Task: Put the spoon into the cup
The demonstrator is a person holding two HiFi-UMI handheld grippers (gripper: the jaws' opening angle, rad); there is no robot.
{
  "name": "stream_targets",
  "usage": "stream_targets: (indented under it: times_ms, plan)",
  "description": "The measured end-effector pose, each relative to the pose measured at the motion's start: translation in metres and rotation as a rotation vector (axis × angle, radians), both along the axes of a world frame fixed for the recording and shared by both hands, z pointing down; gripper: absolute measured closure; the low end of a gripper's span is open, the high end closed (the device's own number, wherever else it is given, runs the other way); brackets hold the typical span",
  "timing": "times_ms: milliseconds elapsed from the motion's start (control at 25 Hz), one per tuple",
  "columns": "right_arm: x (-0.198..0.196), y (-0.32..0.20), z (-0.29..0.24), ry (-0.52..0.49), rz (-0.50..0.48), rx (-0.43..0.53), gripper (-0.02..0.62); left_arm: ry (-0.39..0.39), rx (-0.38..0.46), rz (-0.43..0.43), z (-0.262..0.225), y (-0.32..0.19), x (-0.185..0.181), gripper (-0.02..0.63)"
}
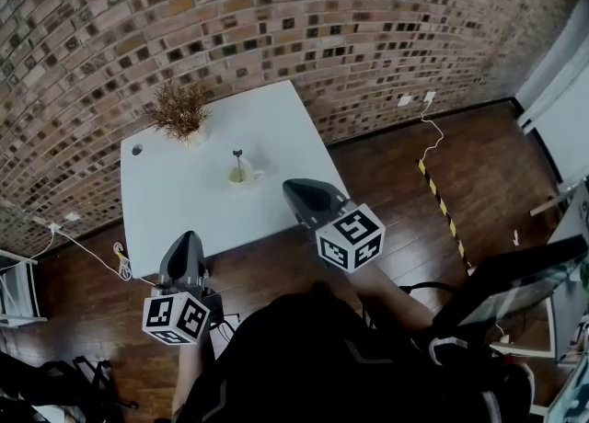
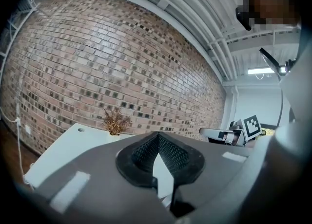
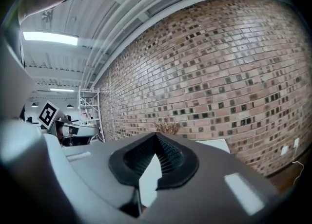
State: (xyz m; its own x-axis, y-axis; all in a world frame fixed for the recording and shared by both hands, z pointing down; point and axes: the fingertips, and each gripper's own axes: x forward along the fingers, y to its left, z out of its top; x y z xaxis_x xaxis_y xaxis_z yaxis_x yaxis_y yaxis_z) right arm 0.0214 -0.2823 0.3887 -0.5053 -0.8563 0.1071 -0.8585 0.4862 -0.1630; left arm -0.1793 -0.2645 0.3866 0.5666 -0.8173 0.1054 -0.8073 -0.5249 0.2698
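A pale cup (image 1: 241, 174) stands on the white table (image 1: 175, 205), and a dark-handled spoon (image 1: 237, 159) sticks up out of it. My left gripper (image 1: 187, 239) hovers by the table's front edge, left of the cup, shut with nothing in it. In its own view the left gripper (image 2: 158, 138) has its jaw tips together. My right gripper (image 1: 296, 187) is over the table's front right corner, right of the cup and apart from it, shut and empty. The right gripper (image 3: 156, 138) shows the same in its own view. The cup is hidden in both gripper views.
A dried plant (image 1: 179, 110) in a white pot stands at the table's back left, near a round hole (image 1: 136, 149). A brick wall (image 1: 276, 17) runs behind. Cables (image 1: 120, 260) hang at the front left corner, and yellow-black tape (image 1: 442, 205) crosses the wooden floor.
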Motion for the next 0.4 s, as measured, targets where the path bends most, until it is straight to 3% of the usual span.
stream_targets:
  times_ms: [400]
  plan:
    - [-0.0023, 0.0003, -0.0028, 0.004, -0.017, -0.002, 0.589, 0.006, -0.011, -0.014, 0.0039, 0.0014, -0.0011, 0.612]
